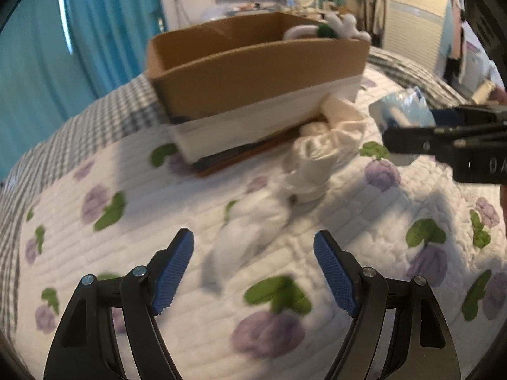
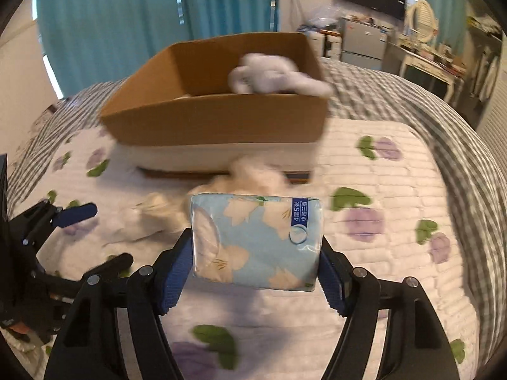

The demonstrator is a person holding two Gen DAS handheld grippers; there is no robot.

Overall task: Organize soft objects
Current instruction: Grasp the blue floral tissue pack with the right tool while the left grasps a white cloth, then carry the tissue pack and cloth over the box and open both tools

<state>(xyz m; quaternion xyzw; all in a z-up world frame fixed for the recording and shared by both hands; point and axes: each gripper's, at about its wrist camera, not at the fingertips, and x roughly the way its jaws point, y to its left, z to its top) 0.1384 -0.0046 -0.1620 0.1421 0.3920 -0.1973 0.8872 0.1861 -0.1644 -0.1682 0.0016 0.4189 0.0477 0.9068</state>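
My right gripper (image 2: 255, 243) is shut on a light blue tissue pack (image 2: 247, 221) with pale flower print, held above the bed. The same pack (image 1: 399, 110) shows at the right edge of the left wrist view, in the black jaws. My left gripper (image 1: 253, 237) hangs open over the quilt with nothing between its blue pads (image 1: 174, 272). Just ahead of it lies a crumpled white cloth (image 1: 317, 155), which reaches the foot of an open cardboard box (image 1: 253, 69). A white plush toy (image 2: 272, 76) rests in the box's far right corner.
The box (image 2: 215, 120) stands on a white base (image 2: 221, 155) in the middle of a white quilt (image 1: 364, 205) with purple flowers, laid over a grey checked bedspread (image 2: 443, 120). Teal curtains (image 2: 111, 15) hang behind; a dresser with clutter (image 2: 424, 47) stands at the far right.
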